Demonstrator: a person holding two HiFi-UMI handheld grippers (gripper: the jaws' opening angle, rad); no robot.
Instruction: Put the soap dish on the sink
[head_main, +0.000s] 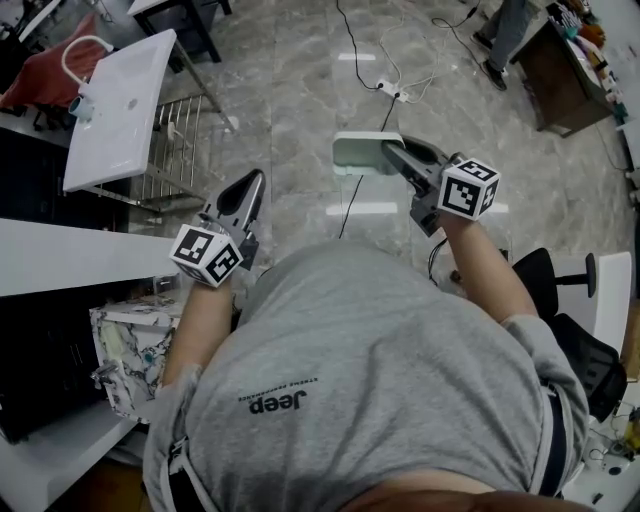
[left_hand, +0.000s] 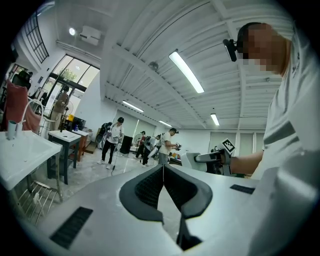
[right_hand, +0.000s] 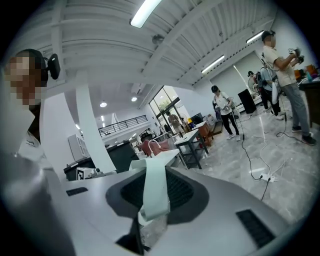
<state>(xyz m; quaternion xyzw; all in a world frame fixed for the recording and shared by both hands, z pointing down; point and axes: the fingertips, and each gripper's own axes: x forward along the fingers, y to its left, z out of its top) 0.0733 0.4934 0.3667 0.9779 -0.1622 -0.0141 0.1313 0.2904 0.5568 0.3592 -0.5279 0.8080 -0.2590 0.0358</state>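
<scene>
The right gripper (head_main: 388, 150), in the upper centre of the head view, is clamped on one end of the soap dish (head_main: 358, 153), its jaws held apart only by the dish's rim. The dish is a pale mint-green tray with rounded corners, carried in the air over the marbled floor (head_main: 300, 80). In the right gripper view (right_hand: 156, 175) it (right_hand: 155, 187) shows edge-on as a thin pale strip rising between the dark pads. The left gripper (head_main: 254, 182), at centre left, has its jaws pressed together on nothing, as its own view (left_hand: 163, 168) confirms. The white sink (head_main: 120, 105), on a metal stand (head_main: 175, 150) at upper left, sits well apart from the dish.
</scene>
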